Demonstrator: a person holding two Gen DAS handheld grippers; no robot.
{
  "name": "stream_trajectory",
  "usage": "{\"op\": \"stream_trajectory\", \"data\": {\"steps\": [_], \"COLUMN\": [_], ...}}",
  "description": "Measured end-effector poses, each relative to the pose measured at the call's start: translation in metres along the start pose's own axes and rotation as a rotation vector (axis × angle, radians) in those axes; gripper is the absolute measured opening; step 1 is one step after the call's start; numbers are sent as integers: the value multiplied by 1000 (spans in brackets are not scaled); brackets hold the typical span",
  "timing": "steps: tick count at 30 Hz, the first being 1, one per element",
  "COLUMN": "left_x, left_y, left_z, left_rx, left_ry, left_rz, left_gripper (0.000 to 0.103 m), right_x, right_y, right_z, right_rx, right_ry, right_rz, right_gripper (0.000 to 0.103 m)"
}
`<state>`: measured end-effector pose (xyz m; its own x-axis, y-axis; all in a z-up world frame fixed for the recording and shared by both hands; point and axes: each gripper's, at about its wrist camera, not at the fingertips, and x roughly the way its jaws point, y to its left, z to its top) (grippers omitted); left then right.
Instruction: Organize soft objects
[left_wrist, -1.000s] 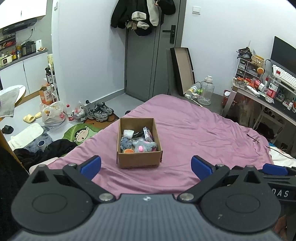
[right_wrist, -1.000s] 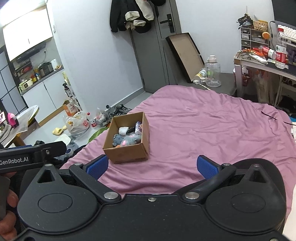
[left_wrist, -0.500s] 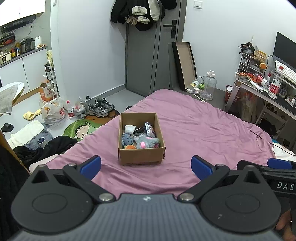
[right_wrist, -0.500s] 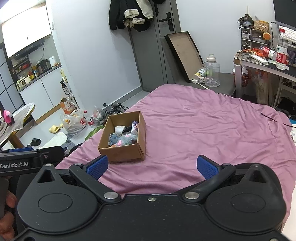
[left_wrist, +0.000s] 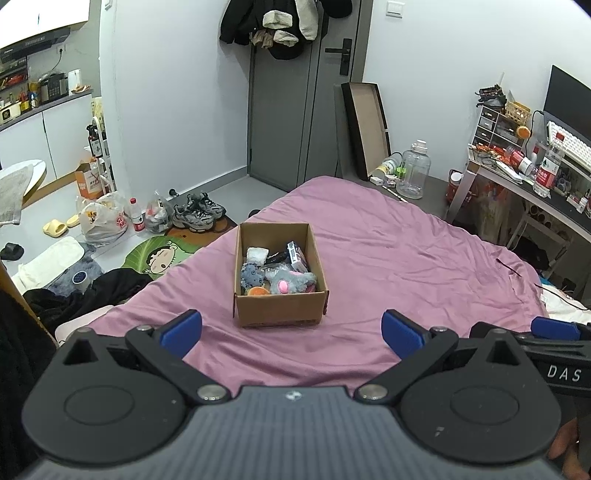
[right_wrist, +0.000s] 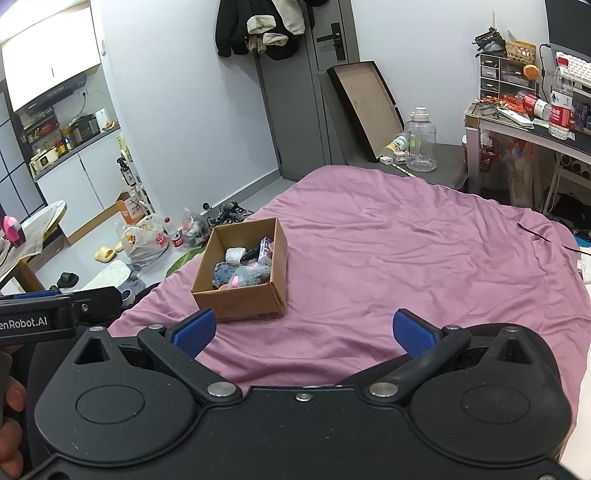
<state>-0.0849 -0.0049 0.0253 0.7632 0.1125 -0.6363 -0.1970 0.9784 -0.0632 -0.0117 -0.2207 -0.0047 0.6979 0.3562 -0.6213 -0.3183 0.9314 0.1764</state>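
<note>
Gaping empty, both tongs (left_wrist: 291, 328) (right_wrist: 304, 330) face cardboard box (left_wrist: 279, 311) on bed (left_wrist: 388, 266).

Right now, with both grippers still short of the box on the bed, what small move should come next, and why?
Probably ease the left gripper forward and down toward the cardboard box. Its jaws stand wide open and empty, the box sits almost straight ahead of it on the purple bedsheet, and the grey plush toy lies on top near the front wall. The right gripper is also open.
</note>
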Motion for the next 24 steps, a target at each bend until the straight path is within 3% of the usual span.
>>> {"op": "stream_trajectory", "data": {"steps": [24], "left_x": [-5], "left_y": [2], "left_z": [-3], "left_rx": [0], "left_ry": [-5], "left_rz": [-4], "left_gripper": [103], "right_x": [2], "right_y": [5], "right_z": [-4], "right_rx": [-21], "right_ry": [0], "right_rz": [-17], "right_gripper": [103]}}
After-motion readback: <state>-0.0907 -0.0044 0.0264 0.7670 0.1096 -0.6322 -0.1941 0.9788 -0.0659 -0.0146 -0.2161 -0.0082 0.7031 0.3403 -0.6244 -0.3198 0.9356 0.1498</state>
